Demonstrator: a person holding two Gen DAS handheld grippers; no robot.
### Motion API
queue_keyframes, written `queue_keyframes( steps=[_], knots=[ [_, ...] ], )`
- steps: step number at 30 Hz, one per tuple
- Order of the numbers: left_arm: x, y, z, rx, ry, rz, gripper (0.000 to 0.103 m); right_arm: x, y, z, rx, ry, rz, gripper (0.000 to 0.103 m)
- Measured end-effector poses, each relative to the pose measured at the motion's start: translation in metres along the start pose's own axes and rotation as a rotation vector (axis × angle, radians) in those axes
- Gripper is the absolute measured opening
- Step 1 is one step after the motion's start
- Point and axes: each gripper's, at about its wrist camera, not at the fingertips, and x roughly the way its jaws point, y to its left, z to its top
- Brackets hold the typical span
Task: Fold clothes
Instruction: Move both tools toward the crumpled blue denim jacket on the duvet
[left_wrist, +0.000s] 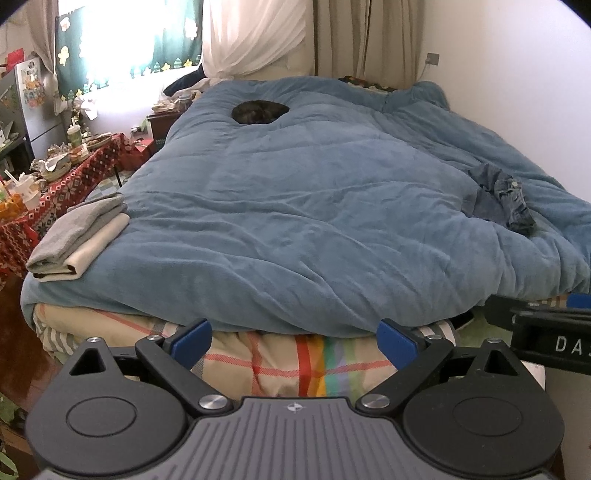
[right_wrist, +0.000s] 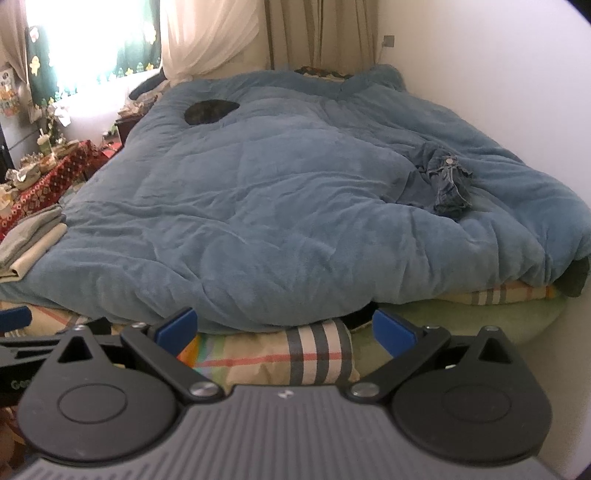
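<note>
Blue-tipped fingers (left_wrist: 192, 338) of the left gripper (left_wrist: 294, 341) stand wide apart and hold nothing, poised at the foot of a bed, just short of its edge. Between and just beyond them hangs the hem of a blue comforter (left_wrist: 295, 206), with a plaid sheet (left_wrist: 280, 358) in red, green and cream stripes directly beneath it.

The right gripper (right_wrist: 284, 328) hangs beside it in the same way, its fingers (right_wrist: 393, 330) spread and empty; ahead of them lies a rolled fold of the same plaid bedding over a pale green cover (right_wrist: 480, 317). Each tool shows at the edge of the other's view.

Well beyond the fingers, ahead and to the right of both grippers, a crumpled pair of denim jeans (right_wrist: 448, 181) lies in a hollow of the comforter, a metal button visible at the waist. Far to the left of the left gripper's fingers, at the near corner of the bed, a stack of folded clothes (left_wrist: 79, 236) rests with a grey piece on top of a cream one.

Farther off toward the head of the bed a dark round shape (left_wrist: 260, 112) sits on the comforter; what it is cannot be told. Left of the bed stands a cluttered table under a red patterned cloth (left_wrist: 70, 188), with a bright window (left_wrist: 118, 33) and curtains (left_wrist: 354, 37) beyond.
</note>
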Motion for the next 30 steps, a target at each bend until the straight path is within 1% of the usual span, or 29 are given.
queue_keyframes(
  steps=[3,5,7,8,11,13,18,19,20,23,25,30],
  knots=[
    [0.005,0.003,-0.002,0.002,-0.002,-0.003,0.096,0.008,-0.009,-0.002,0.027,-0.031,0.018,0.102],
    [0.013,0.001,0.000,0.009,-0.002,-0.005,0.096,0.017,-0.018,-0.002,0.050,-0.035,0.035,0.102],
    [0.024,0.000,0.001,0.010,0.007,-0.006,0.092,0.028,-0.029,-0.003,0.074,-0.037,0.053,0.102],
    [0.030,0.000,0.001,0.014,0.011,-0.006,0.091,0.035,-0.036,-0.002,0.094,-0.030,0.048,0.102],
    [0.053,-0.003,0.005,0.019,0.023,-0.010,0.091,0.061,-0.052,0.002,0.138,-0.008,-0.031,0.102],
    [0.069,-0.004,0.009,0.012,0.024,-0.010,0.091,0.078,-0.060,0.006,0.127,-0.005,-0.074,0.102],
    [0.106,-0.015,0.023,0.019,0.016,0.007,0.091,0.119,-0.066,0.017,-0.006,-0.028,-0.268,0.102],
    [0.114,-0.017,0.025,0.021,0.015,0.011,0.091,0.127,-0.066,0.019,-0.036,-0.035,-0.295,0.102],
    [0.121,-0.020,0.028,0.023,0.012,0.012,0.090,0.134,-0.067,0.020,-0.056,-0.045,-0.305,0.102],
    [0.138,-0.026,0.033,0.015,-0.018,-0.006,0.086,0.158,-0.078,0.027,-0.050,-0.031,-0.290,0.102],
    [0.149,-0.035,0.040,0.028,-0.025,-0.017,0.086,0.175,-0.084,0.032,-0.050,-0.025,-0.297,0.102],
    [0.174,-0.062,0.057,0.079,-0.040,-0.078,0.085,0.203,-0.101,0.042,-0.094,-0.123,-0.389,0.102]
  ],
)
